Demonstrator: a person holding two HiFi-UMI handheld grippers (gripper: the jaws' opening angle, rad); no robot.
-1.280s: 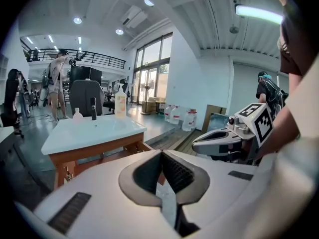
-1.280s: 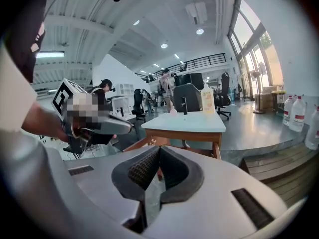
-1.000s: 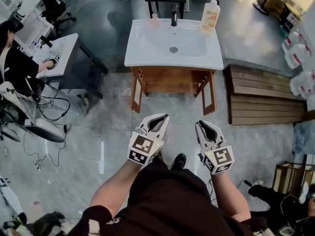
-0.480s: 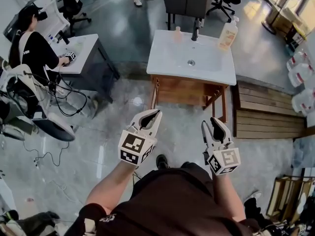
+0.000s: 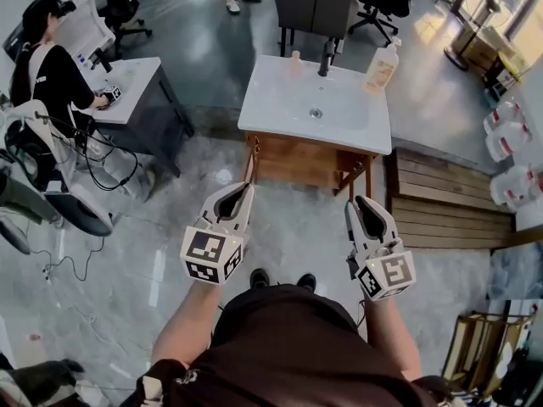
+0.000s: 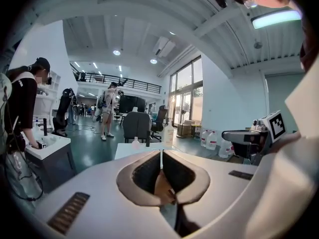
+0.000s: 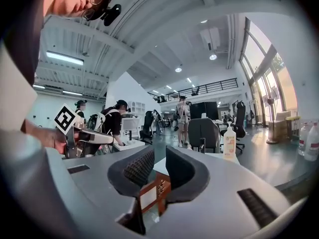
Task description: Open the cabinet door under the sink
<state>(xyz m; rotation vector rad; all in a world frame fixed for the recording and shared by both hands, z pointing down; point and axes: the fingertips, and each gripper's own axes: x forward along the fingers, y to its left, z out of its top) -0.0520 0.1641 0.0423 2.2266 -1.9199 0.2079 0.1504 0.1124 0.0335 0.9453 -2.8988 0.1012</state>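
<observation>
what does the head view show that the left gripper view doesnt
Head view only: the sink's drain, the person's shoes, the slatted wooden platform. Left gripper view only: ceiling lights, tall windows, a balcony railing. Both: the white sink, soap bottle, grey chair, and the shut left tongs.

sink cabinet [image 5: 310,161] on glossy grey floor [image 5: 170,227]

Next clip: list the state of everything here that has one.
left gripper, shut, nothing held
right gripper, open with nothing between, jaws have just been closing
cabinet door, looks shut, untouched
soap bottle, upright on the sink rim
faucet, no water running that I can see
</observation>
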